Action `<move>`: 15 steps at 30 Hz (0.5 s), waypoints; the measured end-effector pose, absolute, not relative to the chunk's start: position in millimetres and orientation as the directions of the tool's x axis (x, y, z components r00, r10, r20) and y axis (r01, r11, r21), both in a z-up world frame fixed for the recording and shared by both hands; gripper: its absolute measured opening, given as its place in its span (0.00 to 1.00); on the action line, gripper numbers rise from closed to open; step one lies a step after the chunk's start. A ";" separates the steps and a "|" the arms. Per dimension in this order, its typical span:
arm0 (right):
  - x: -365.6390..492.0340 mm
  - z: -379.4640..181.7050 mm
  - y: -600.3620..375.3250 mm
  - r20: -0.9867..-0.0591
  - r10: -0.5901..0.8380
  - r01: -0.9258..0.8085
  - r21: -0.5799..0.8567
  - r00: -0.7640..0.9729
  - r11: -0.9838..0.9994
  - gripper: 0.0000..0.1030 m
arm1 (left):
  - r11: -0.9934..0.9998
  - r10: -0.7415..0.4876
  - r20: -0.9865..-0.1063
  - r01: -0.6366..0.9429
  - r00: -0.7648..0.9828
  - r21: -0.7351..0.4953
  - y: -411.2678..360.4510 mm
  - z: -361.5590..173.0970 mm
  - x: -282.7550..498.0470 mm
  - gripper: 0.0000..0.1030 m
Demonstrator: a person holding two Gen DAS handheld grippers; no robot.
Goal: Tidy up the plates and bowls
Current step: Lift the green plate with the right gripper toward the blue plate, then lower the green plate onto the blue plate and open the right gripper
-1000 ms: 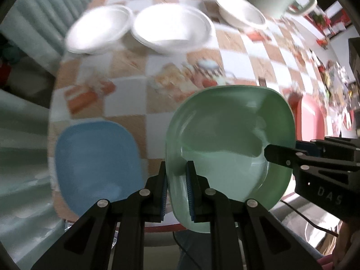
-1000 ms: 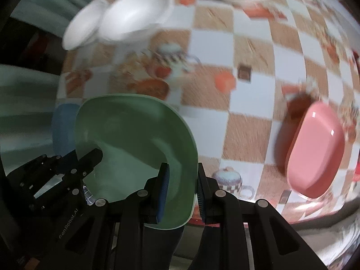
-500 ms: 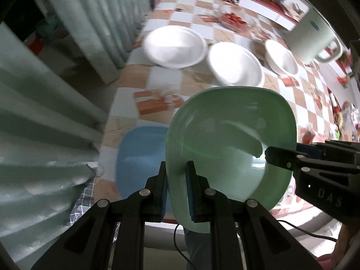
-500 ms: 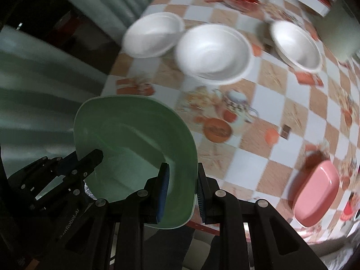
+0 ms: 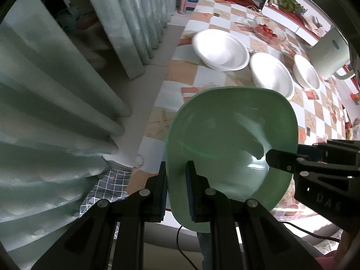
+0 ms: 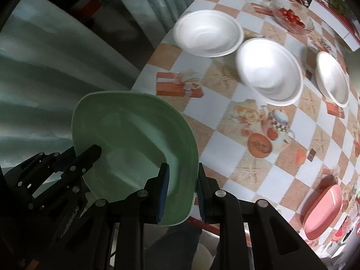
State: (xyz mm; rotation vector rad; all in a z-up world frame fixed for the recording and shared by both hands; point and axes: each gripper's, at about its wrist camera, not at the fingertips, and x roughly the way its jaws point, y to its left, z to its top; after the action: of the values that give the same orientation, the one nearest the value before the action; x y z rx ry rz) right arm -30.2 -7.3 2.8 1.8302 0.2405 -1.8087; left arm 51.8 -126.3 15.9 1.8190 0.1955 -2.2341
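Note:
A green square plate is held in the air over the table's near left corner. My left gripper is shut on its near-left rim. My right gripper is shut on its opposite rim; the plate also shows in the right wrist view. Three white bowls stand in a row on the checked tablecloth: left, middle, right. A pink plate lies at the near right edge. The blue plate is hidden.
A glass dish of red tomatoes sits at the far side. A pale green jug stands behind the right bowl. Grey-green curtains hang left of the table. A checked cloth lies below the table edge.
Both grippers carried the green plate left and toward the table's near left corner. It now covers the blue plate that showed before. The bowls and pink plate stayed put.

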 end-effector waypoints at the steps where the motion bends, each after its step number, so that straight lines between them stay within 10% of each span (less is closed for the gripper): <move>1: -29.0 2.2 -10.4 -0.965 -0.248 0.496 0.254 0.081 -0.830 0.24 | -0.957 -0.112 -0.976 0.284 -0.184 0.056 -129.4 15.2 53.4 0.16; 15: -23.2 -23.7 -30.9 -0.964 -0.227 0.475 0.267 0.140 -0.838 0.24 | -0.957 -0.130 -0.982 0.277 -0.138 0.088 -137.8 -5.2 60.4 0.16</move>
State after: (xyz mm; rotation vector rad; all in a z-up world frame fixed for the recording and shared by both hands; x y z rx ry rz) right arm -23.2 -30.9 -23.7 1.8999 0.2372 -1.7507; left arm 60.4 -137.8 -5.2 1.8613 0.1658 -2.1787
